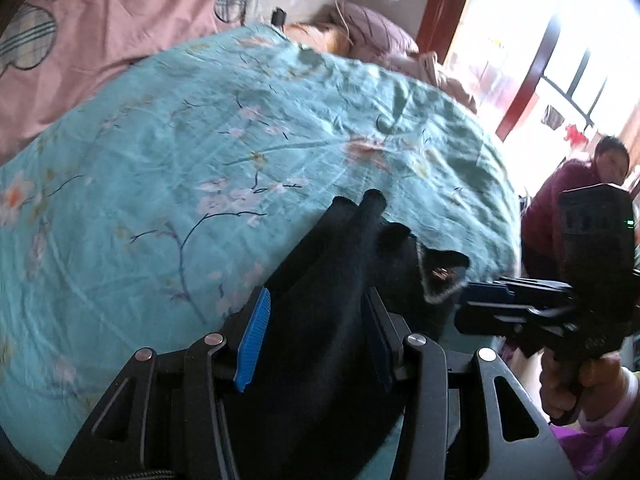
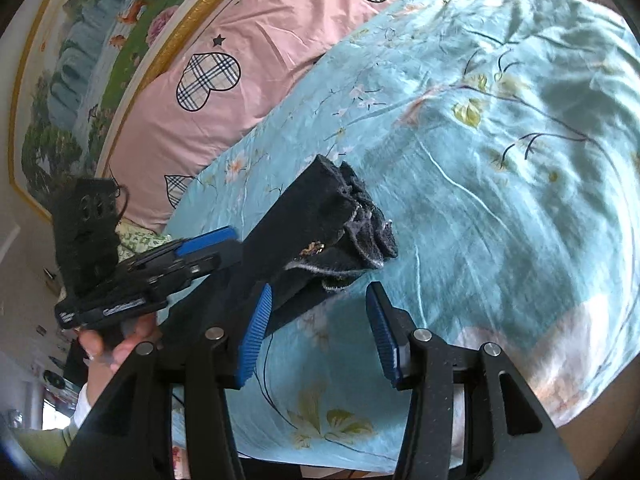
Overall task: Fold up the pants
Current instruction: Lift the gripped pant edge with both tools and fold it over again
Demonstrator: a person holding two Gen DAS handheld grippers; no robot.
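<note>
The black pants (image 1: pixel 340 280) are bunched into a folded bundle and lifted above the teal flowered bedspread (image 1: pixel 200 140). My left gripper (image 1: pixel 316 340) is closed on the bundle, with cloth filling the gap between its blue pads. In the right wrist view the same bundle (image 2: pixel 320 232) sticks out from the left gripper (image 2: pixel 212 248) at the left. My right gripper (image 2: pixel 316 336) is open with nothing between its pads; the bundle's lower edge lies just beyond its left pad. In the left wrist view the right gripper (image 1: pixel 484 304) is at the right, its tips close to the waistband.
A pink quilt with plaid hearts (image 2: pixel 240 60) lies along the far side of the bed. Purple and pink bedding (image 1: pixel 380 36) is piled at the head. A person in a dark red top (image 1: pixel 560 208) sits beside the bed by the bright window.
</note>
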